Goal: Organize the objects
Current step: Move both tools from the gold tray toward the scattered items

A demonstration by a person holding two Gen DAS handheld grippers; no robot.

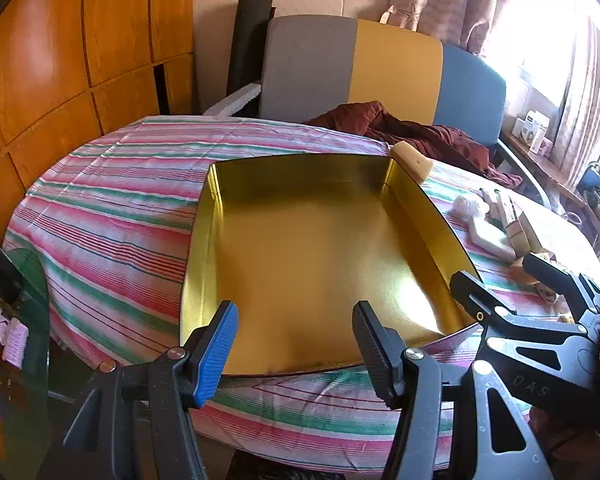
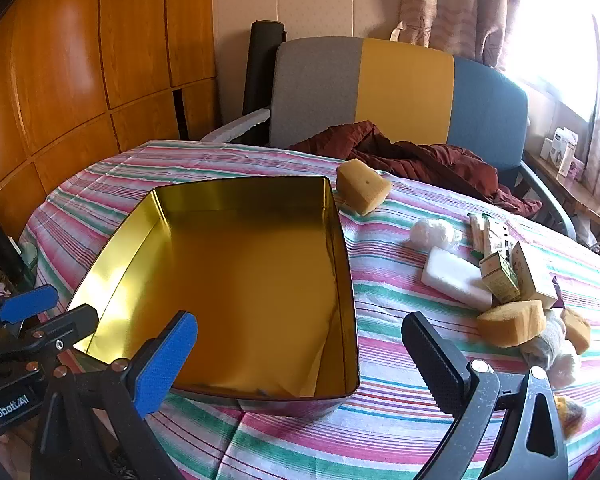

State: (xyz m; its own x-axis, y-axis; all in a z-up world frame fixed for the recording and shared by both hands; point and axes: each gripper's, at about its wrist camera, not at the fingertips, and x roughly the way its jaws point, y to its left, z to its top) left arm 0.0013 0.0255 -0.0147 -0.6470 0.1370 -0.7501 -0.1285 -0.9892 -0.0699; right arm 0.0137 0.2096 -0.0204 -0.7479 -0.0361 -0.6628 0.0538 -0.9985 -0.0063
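An empty gold tin box (image 2: 204, 216) (image 1: 216, 184) sits open on the striped tablecloth (image 2: 380, 420). My left gripper (image 1: 296, 320) hovers over the box's near rim, jaws open with nothing between them; it also shows at the left edge of the right wrist view (image 2: 60, 306). My right gripper (image 2: 300, 324) stands wide open and empty over the box's near right corner, and it shows in the left wrist view (image 1: 498, 270). Right of the box lie a yellow sponge wedge (image 2: 362, 186), a white cotton bundle (image 2: 434, 232), a white bar (image 2: 456, 276), small cartons (image 2: 500, 276) and another sponge (image 2: 512, 322).
A chair (image 2: 400, 88) with a grey, yellow and blue back stands behind the table, a maroon cloth (image 2: 420, 160) draped over it. Wooden panels (image 2: 80, 80) line the left wall. A rolled white cloth (image 2: 556, 350) lies near the table's right edge.
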